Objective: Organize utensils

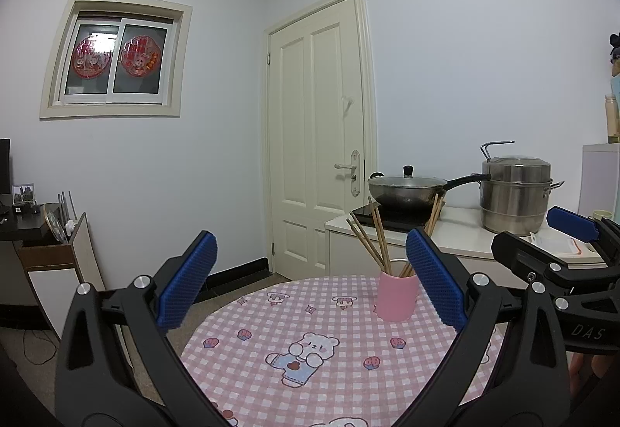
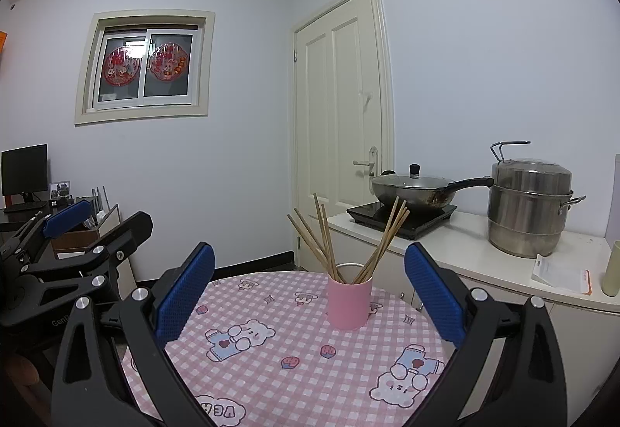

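Note:
A pink cup [image 1: 396, 296] [image 2: 348, 301] stands upright on the far part of a round table with a pink checked cloth [image 1: 310, 349] [image 2: 294, 361]. Several wooden chopsticks [image 1: 374, 237] [image 2: 321, 237] stand in it and fan outward. My left gripper [image 1: 310, 287] hangs open above the near part of the table with nothing between its blue pads [image 1: 188, 283]. My right gripper [image 2: 310, 291] is open too and holds nothing, a short way before the cup. The right gripper [image 1: 573, 229] shows at the right edge of the left wrist view, and the left gripper [image 2: 77, 217] at the left of the right wrist view.
Behind the table a white counter [image 1: 457, 237] [image 2: 484, 252] carries a lidded wok [image 1: 407, 190] [image 2: 414, 188] on a black cooktop and a steel steamer pot [image 1: 515, 194] [image 2: 529, 206]. A closed door [image 1: 317, 132] is behind. A dark desk [image 1: 23, 225] stands at the left.

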A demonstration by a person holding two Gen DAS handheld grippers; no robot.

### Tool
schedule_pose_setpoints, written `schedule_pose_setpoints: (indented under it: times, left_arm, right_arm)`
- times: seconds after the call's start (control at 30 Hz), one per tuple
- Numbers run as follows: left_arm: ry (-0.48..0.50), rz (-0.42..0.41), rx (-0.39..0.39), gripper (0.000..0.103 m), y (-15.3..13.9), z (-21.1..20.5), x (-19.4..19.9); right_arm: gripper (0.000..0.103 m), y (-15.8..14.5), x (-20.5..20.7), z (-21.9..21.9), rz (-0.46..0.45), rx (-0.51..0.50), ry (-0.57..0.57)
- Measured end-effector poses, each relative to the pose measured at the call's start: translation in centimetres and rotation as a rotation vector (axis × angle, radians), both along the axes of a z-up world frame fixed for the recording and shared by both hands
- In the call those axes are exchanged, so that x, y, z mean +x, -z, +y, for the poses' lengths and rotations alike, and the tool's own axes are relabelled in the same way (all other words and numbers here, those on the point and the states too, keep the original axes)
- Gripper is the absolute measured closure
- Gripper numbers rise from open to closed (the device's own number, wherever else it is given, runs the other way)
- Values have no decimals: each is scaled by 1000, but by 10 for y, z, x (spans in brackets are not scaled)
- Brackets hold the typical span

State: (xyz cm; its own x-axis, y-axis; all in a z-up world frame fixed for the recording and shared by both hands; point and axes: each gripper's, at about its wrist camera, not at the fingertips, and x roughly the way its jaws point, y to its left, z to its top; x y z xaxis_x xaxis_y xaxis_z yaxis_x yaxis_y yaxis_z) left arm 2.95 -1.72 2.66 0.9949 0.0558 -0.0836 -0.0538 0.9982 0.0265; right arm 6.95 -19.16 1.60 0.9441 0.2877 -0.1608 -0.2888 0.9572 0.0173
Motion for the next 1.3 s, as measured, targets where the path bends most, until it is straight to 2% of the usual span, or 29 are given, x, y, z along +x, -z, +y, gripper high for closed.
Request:
schedule_pose_setpoints:
  times: [1.3]
  left_arm:
    - [-8,1,3,7,1,3,-1]
  right_arm:
    - [8,3,-1,2,13,3,-3]
